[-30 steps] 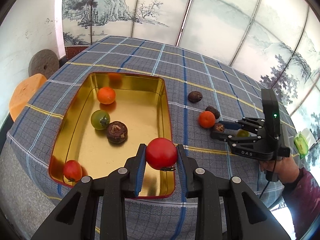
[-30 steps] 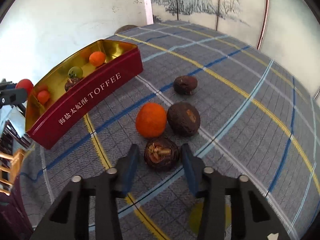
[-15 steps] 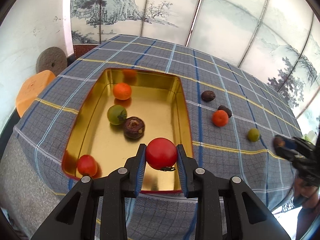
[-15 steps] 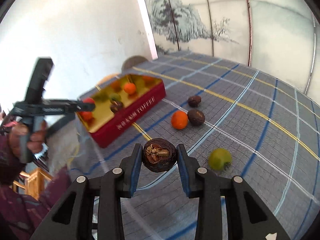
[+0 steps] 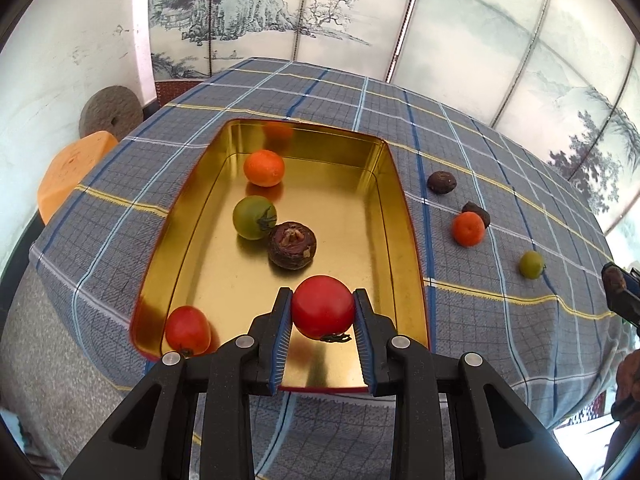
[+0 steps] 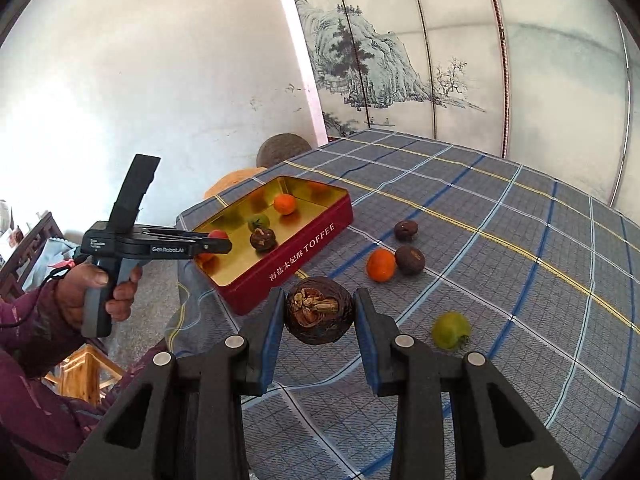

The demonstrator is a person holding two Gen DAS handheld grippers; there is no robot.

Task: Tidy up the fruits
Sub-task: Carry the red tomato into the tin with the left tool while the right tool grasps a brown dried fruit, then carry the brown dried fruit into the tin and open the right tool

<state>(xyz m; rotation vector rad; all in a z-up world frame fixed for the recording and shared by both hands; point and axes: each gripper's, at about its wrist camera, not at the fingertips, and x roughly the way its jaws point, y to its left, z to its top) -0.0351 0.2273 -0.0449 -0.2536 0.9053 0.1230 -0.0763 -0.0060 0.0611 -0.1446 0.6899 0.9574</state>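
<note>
My left gripper (image 5: 323, 316) is shut on a red tomato (image 5: 322, 306) and holds it above the near end of the gold tin (image 5: 384, 184). In the tin lie an orange (image 5: 264, 167), a green tomato (image 5: 253, 217), a dark brown fruit (image 5: 292, 245) and a red tomato (image 5: 187, 330). My right gripper (image 6: 319, 311) is shut on a dark brown fruit (image 6: 319, 309) and holds it above the cloth, right of the red TOFFEE tin (image 6: 296, 256). On the cloth lie an orange (image 6: 381, 265), two brown fruits (image 6: 409, 259) (image 6: 405, 230) and a green tomato (image 6: 451, 330).
The table has a grey plaid cloth (image 5: 500, 184). An orange stool (image 5: 72, 168) and a round millstone (image 5: 110, 110) stand beyond its left edge. Painted screens (image 5: 440, 32) stand behind. The person's hand (image 6: 92, 288) holds the left gripper at the table's corner.
The right gripper shut on the brown fruit, lifted it off the cloth and pulled back. The left gripper, with the red tomato, moved further over the tin.
</note>
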